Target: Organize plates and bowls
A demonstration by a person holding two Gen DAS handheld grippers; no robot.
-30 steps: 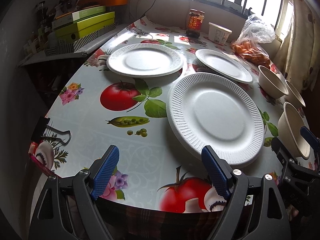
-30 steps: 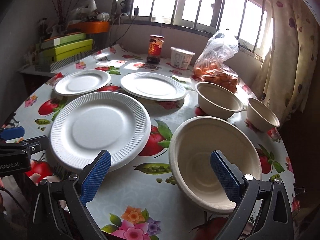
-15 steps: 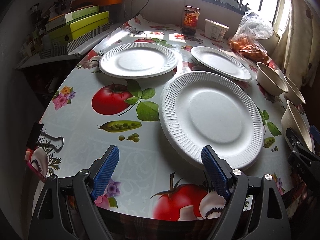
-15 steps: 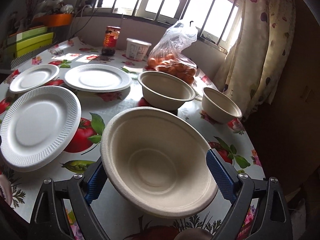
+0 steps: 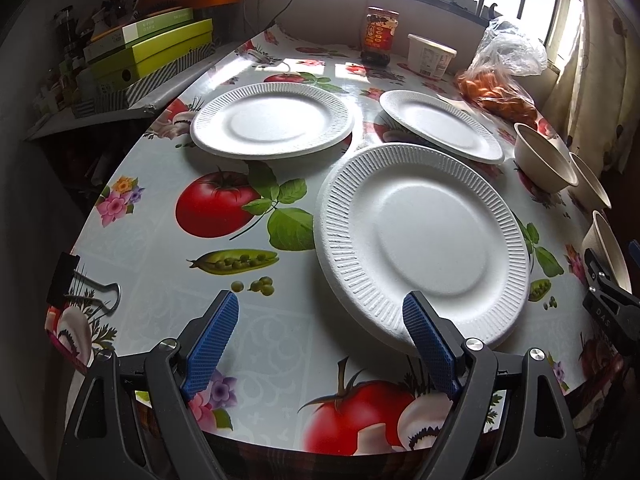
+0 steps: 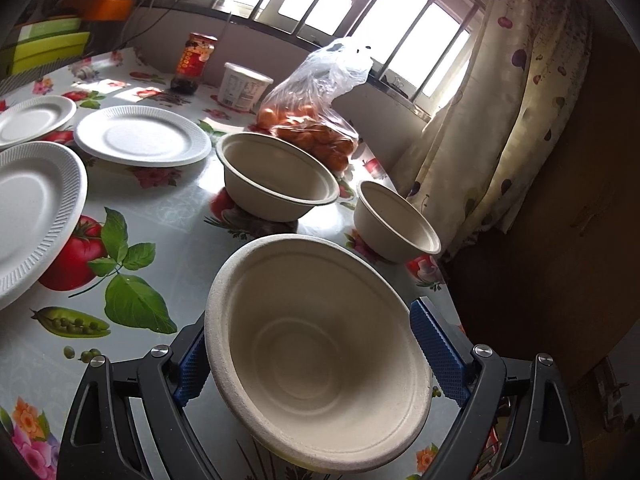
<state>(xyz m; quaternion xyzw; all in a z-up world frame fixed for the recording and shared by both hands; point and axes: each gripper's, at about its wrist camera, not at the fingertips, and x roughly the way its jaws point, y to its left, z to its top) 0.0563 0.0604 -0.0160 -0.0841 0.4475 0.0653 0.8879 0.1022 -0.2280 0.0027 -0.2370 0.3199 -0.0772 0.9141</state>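
Note:
Three white ribbed plates lie on the table: a near one (image 5: 424,240), a far left one (image 5: 272,120) and a far right one (image 5: 440,124). My left gripper (image 5: 320,340) is open and empty, low over the near table edge; its right finger is at the near plate's rim. In the right wrist view, a large beige bowl (image 6: 316,360) sits tilted between the fingers of my right gripper (image 6: 316,354), which stands open around it. Two more beige bowls stand beyond: a large one (image 6: 276,184) and a small one (image 6: 396,220).
A sauce jar (image 5: 380,36), a white tub (image 5: 430,56) and a bag of oranges (image 6: 316,120) stand at the back by the window. Stacked boxes (image 5: 148,52) sit on a shelf at the left. A binder clip (image 5: 80,288) grips the near left table edge.
My right gripper has moved forward and to the right, and the large bowl now sits between its fingers, tilted. My left gripper has shifted slightly, still open.

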